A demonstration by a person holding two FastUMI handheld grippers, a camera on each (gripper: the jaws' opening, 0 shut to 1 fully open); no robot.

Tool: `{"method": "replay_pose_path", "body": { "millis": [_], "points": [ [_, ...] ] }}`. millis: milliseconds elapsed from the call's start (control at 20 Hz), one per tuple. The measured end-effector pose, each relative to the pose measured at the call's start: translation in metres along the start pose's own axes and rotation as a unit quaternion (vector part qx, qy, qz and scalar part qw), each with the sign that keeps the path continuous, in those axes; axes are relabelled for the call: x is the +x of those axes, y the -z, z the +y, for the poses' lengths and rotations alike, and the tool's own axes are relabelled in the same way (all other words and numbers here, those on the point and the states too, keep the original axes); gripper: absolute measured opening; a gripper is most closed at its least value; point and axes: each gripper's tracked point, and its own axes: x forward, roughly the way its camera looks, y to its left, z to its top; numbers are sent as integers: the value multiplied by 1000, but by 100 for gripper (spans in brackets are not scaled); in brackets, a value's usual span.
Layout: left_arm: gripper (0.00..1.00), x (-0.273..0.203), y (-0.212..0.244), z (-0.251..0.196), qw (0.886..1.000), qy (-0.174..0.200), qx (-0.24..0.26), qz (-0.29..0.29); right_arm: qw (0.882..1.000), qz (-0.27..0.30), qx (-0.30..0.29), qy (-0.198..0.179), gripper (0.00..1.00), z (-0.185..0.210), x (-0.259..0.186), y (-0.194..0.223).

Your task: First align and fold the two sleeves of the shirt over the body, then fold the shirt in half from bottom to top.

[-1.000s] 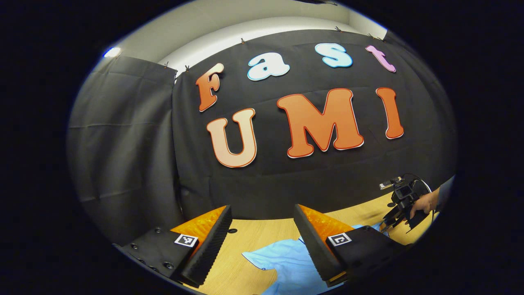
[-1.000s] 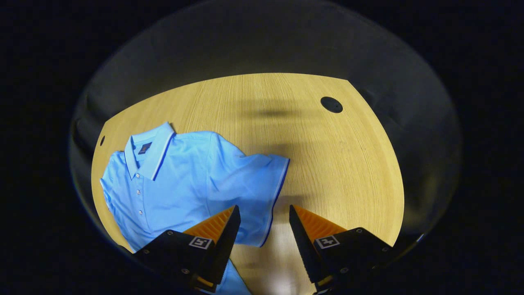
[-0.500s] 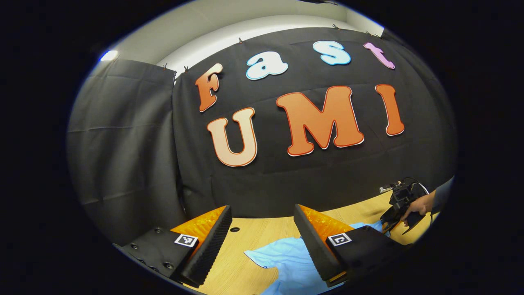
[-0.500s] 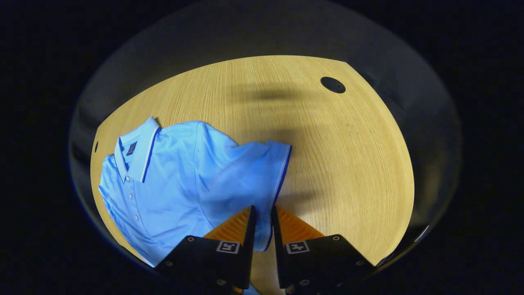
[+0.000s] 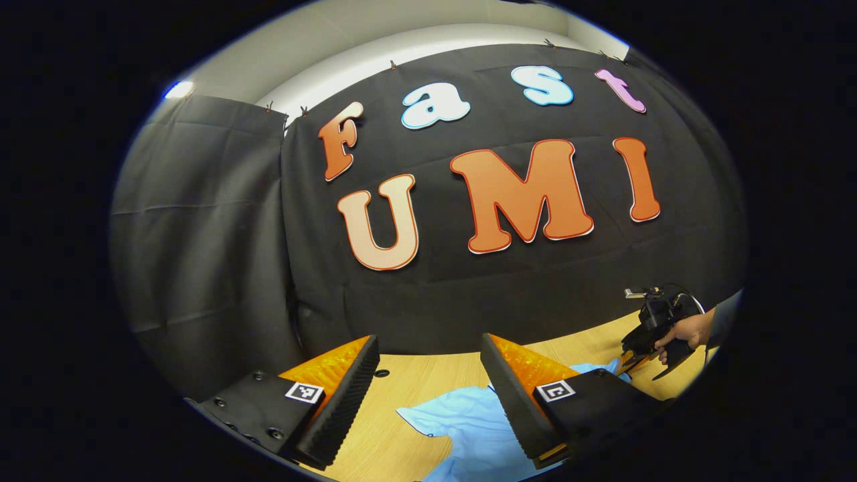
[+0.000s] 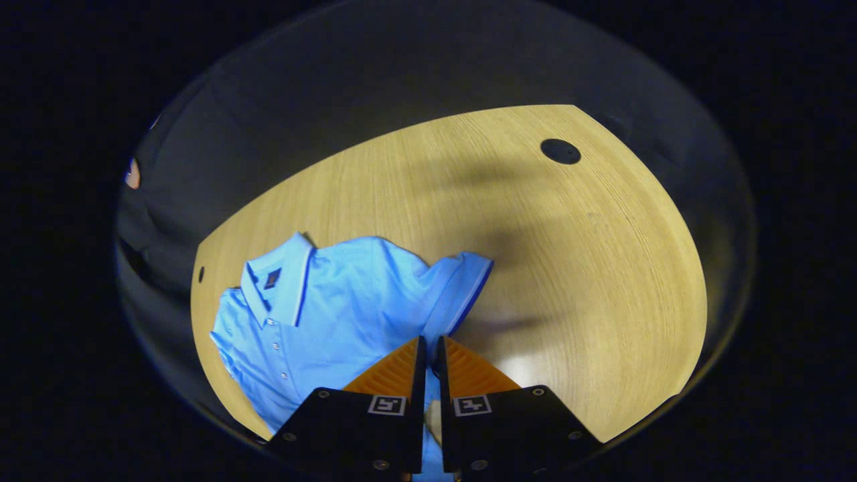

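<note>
Right gripper view: a wooden table [image 6: 569, 268] is seen from above, with a blue shirt [image 6: 335, 301] laid flat on its left part, collar up-left. One sleeve [image 6: 462, 281] is lifted and pinched between the nearly closed jaws of the right gripper [image 6: 428, 351]. Left gripper view: the left gripper [image 5: 428, 348] is held above the table edge [image 5: 415, 381], jaws wide apart and holding nothing. A hand [image 5: 683, 331] is seen at far right.

The shirt [image 6: 335, 314] runs off the frame's bottom behind the right gripper [image 6: 428, 348], hiding its lower body and hem.
</note>
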Motion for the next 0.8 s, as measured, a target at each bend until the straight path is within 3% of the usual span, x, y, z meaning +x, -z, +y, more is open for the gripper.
{"method": "replay_pose_path", "body": {
  "millis": [250, 650, 800],
  "points": [
    [100, -1, 3, 4, 1000, -8, 1, 3, 998, -3, -40, -44, 12, 42, -4, 3],
    [100, 2, 12, 21, 999, -32, -1, 9, 995, 13, -78, -64, 12, 92, 6, 25],
    [100, 9, 18, 36, 999, -46, -7, 17, 991, 4, -85, -100, 13, 121, 2, 28]
  ]
}}
